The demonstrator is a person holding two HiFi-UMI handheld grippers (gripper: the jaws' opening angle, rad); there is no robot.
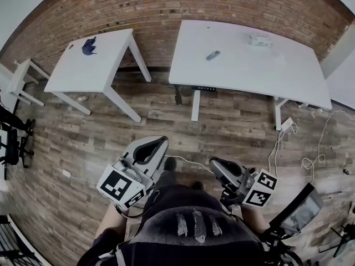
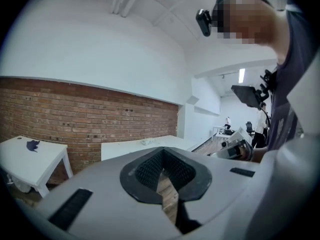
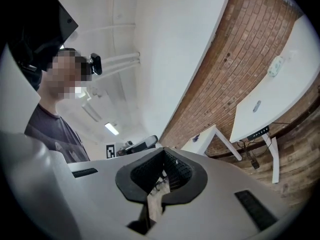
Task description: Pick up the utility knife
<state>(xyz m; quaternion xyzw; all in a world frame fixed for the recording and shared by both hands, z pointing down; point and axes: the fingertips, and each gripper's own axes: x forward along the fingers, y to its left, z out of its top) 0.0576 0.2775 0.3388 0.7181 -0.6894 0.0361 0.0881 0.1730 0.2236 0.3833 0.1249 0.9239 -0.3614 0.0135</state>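
Nothing is done yet: the utility knife (image 1: 213,55) lies untouched on the far right bench (image 1: 288,76), well apart from the left gripper (image 1: 159,143) and right gripper (image 1: 214,163), both closed and empty.

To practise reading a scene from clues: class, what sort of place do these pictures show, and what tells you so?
Probably an indoor lab or studio workspace: a brick wall, a large white table and a small white table on a wood-plank floor, with loose cables trailing across it.
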